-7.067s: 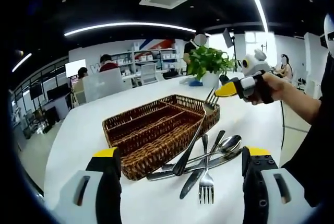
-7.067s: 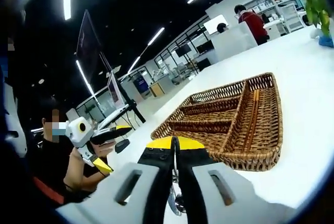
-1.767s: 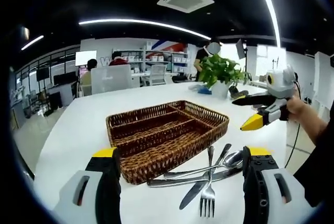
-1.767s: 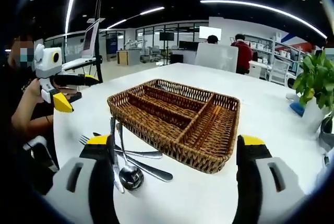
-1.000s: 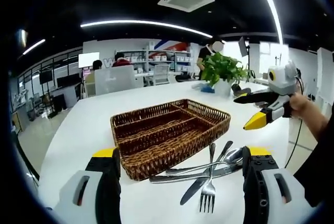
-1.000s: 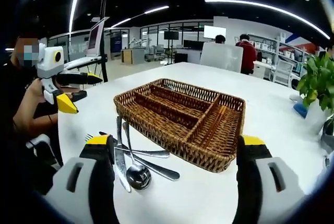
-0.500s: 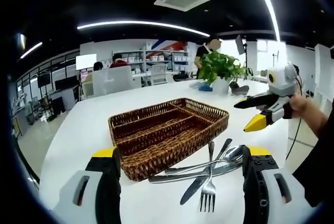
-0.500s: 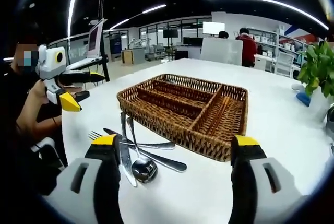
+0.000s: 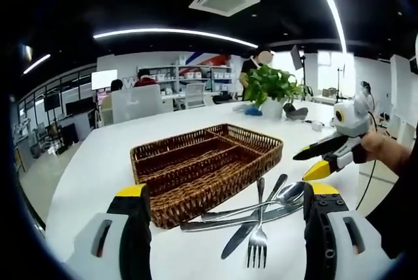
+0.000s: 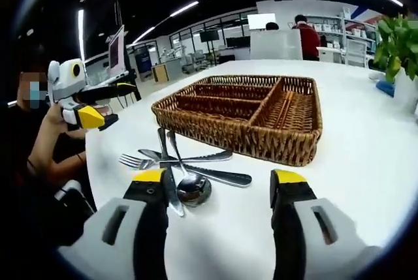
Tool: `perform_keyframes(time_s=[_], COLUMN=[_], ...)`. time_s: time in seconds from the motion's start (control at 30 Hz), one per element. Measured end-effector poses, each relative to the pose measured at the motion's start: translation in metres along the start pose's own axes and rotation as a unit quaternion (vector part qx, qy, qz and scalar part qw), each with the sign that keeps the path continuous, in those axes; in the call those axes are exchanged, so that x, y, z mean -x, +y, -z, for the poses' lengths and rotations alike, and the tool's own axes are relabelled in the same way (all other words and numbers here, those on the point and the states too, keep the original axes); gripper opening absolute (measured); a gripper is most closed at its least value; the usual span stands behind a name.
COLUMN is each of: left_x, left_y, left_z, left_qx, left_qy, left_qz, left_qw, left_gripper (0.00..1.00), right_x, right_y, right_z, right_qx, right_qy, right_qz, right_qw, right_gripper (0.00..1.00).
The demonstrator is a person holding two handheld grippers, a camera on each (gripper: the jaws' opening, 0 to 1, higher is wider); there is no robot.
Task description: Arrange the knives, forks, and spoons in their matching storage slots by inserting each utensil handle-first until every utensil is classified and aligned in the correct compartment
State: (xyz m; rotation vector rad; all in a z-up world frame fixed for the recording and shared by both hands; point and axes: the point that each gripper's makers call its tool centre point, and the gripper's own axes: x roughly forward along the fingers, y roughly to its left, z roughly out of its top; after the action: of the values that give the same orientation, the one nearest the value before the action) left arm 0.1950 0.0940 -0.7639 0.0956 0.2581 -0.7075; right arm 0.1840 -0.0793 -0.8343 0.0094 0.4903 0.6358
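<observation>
Wicker basket (image 9: 206,166) with its long compartments sits on the white table (image 9: 91,182), and all slots look empty. Fork (image 9: 257,244), knife (image 9: 251,224) and spoon (image 10: 191,187) lie crossed in a pile just beside the basket, toward the table edge nearest the person. Both grippers, left gripper (image 9: 225,237) and right gripper (image 10: 219,218), are released and hold nothing. I judge the step is choosing the first utensil; next the right gripper must lower onto one piece and close.

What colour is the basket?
Brown woven wicker basket, clearest in the right gripper view.
</observation>
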Motion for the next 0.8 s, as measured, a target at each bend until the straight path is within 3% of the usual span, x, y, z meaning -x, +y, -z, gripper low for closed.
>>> perform_keyframes(time_s=[0.47, 0.8], left_x=[-0.001, 0.0], left_y=[-0.001, -0.001], left_z=[0.011, 0.014], left_qx=[0.005, 0.005], left_qy=[0.011, 0.013], left_qz=[0.003, 0.005], left_qw=[0.9999, 0.9999], left_gripper=[0.99, 0.99], right_x=[-0.012, -0.02], right_y=[0.017, 0.024], right_z=[0.022, 0.027], right_qx=[-0.073, -0.137], right_qy=[0.006, 0.002], right_qz=[-0.047, -0.068], right_qw=[0.9962, 0.9882], right_gripper=[0.28, 0.17])
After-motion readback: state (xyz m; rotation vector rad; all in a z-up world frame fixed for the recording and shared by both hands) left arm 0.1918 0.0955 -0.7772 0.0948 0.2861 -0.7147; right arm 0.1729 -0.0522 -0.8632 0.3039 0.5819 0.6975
